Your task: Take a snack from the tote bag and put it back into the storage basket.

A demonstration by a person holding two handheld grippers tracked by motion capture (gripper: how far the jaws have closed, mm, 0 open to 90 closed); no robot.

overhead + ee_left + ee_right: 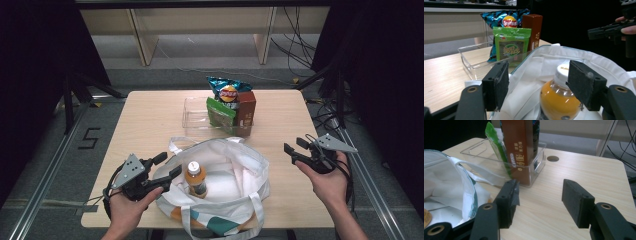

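1. We see the wooden table first — pale and rectangular, with everything else resting on it.
2. Next comes the white tote bag at the near middle of the table, its mouth wide open and its straps lying loose over the near edge.
3. At the far middle stands the clear plastic tray, its left part bare and its right end packed with three upright things.
4. In that right end we find the blue chip bag farthest back, the brown box at the right and the green packet in front on the left.
5. Our left gripper sits at the left rim of the bag, held from the near left; its jaws are spread apart and grip nothing.
6. Our right gripper hovers over bare table to the right of the bag, well apart from it — its jaws also stand wide with nothing between them.
7. The orange drink bottle stands upright inside the bag, white cap up; in the left gripper view it sits between the spread jaws, a little beyond them, touched by neither pad.
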